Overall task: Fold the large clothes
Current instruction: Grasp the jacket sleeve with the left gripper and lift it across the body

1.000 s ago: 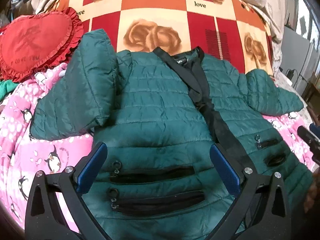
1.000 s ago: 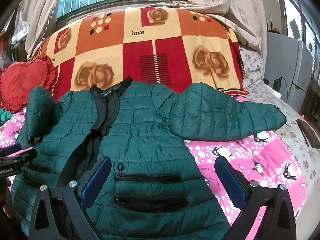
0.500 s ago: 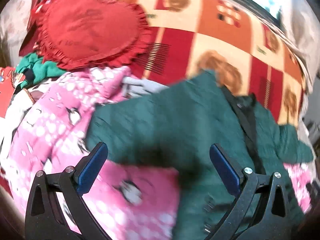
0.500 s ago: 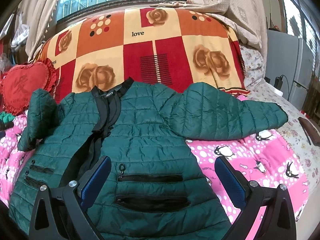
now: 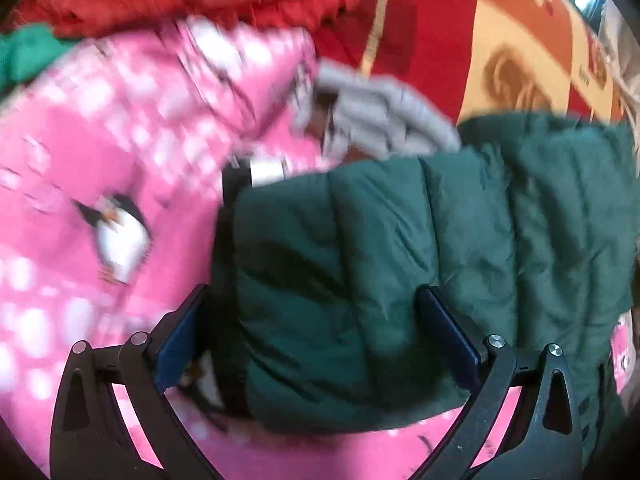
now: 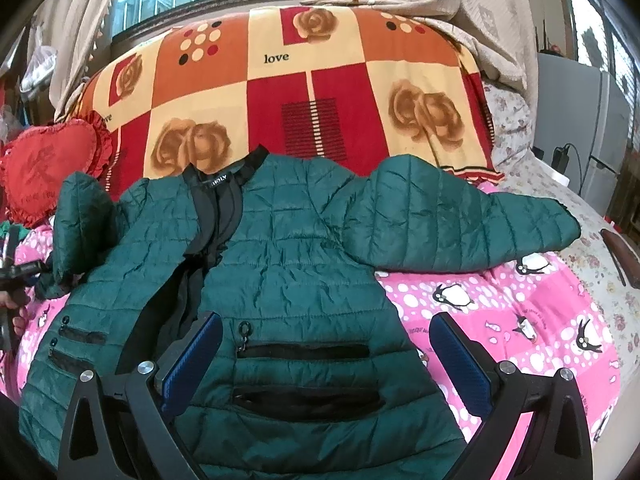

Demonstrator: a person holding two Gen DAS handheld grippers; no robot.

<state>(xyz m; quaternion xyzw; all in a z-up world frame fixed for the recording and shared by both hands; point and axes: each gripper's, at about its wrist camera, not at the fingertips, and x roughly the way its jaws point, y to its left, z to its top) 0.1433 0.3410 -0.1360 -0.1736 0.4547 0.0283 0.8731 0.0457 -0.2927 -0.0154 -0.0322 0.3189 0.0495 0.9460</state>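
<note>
Green jacket [image 6: 280, 280] spread on the bed [image 6: 520, 320].
Left claw [image 5: 316, 340] open astride a sleeve [image 5: 380, 260]; right claw [image 6: 326, 360] open over the hem.

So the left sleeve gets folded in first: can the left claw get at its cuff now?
Probably yes: the left claw is open with the green sleeve's cuff end already between its fingers, nothing covering it, though the view is blurred.

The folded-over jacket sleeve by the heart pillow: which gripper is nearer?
Left. The left gripper straddles that sleeve's cuff, jaws open. The right gripper hovers over the jacket's hem pockets.
</note>
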